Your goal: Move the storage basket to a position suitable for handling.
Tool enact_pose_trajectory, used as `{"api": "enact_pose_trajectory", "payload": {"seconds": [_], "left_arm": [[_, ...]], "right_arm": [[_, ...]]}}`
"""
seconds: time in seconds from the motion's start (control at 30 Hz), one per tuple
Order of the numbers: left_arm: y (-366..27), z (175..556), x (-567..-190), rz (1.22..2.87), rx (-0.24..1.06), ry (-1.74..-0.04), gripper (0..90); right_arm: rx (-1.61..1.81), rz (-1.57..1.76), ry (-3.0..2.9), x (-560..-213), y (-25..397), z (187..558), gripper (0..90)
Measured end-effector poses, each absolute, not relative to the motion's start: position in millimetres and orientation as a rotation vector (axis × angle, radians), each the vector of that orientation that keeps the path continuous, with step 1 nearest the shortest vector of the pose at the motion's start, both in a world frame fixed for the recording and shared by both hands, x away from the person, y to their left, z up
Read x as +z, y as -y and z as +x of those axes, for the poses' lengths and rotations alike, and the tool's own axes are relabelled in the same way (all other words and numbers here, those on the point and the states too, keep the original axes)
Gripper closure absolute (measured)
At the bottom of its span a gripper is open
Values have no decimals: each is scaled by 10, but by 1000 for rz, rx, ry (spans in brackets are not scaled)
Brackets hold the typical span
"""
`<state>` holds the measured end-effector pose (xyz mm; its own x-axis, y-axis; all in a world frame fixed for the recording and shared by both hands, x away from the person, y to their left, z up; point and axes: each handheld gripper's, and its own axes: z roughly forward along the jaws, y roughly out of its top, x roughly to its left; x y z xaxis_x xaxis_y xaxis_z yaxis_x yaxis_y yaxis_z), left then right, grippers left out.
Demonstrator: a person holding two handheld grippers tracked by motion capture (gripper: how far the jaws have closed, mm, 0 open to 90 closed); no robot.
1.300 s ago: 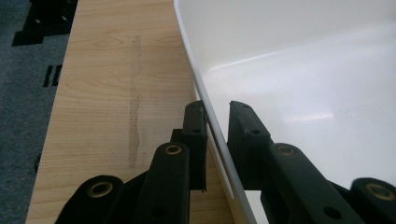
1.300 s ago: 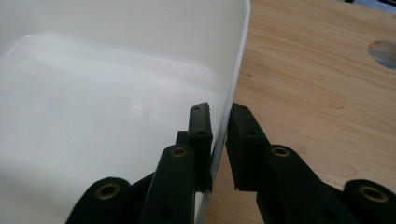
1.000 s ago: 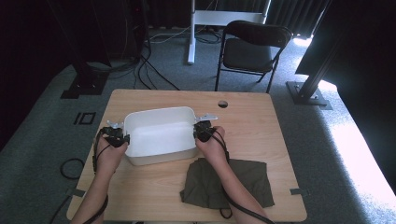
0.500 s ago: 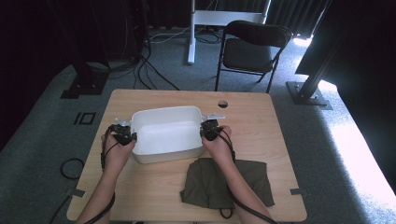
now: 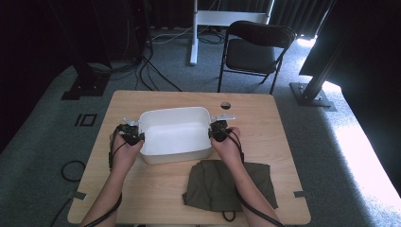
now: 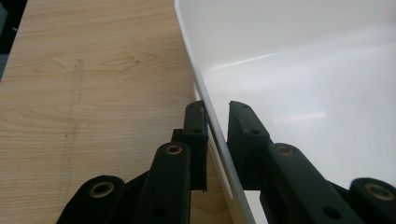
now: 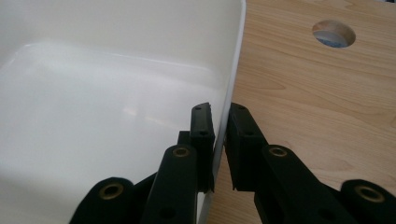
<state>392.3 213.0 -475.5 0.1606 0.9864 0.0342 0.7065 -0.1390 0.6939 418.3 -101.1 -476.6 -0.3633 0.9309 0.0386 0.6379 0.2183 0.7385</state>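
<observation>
Each tool, left tool (image 5: 133, 134) and right tool (image 5: 218, 131), clamps an opposite rim of the white tub (image 5: 176, 135) on the wooden surface (image 5: 265, 118).

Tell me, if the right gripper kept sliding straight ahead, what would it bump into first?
Probably nothing soon. The right gripper has its fingers either side of the white tub's wall, so it would slide along that rim, bare table beside it. The rim's far corner might come first; depth is unclear.

My forearms cover part of the green cloth (image 5: 227, 187) at 6 o'clock on the desk (image 5: 265, 113). The white tub (image 6: 299, 70) runs off my left claw (image 6: 217, 126) view's edge at 3 o'clock.
</observation>
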Motion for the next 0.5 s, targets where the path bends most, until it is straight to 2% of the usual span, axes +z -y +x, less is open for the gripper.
{"api": "enact_pose_trajectory", "payload": {"seconds": [0.5], "left_arm": [[-1879,4020,-4751,1936,670,-1577,791]], "right_arm": [[939,1493,-2060,-4758,1276,4195,821]]}}
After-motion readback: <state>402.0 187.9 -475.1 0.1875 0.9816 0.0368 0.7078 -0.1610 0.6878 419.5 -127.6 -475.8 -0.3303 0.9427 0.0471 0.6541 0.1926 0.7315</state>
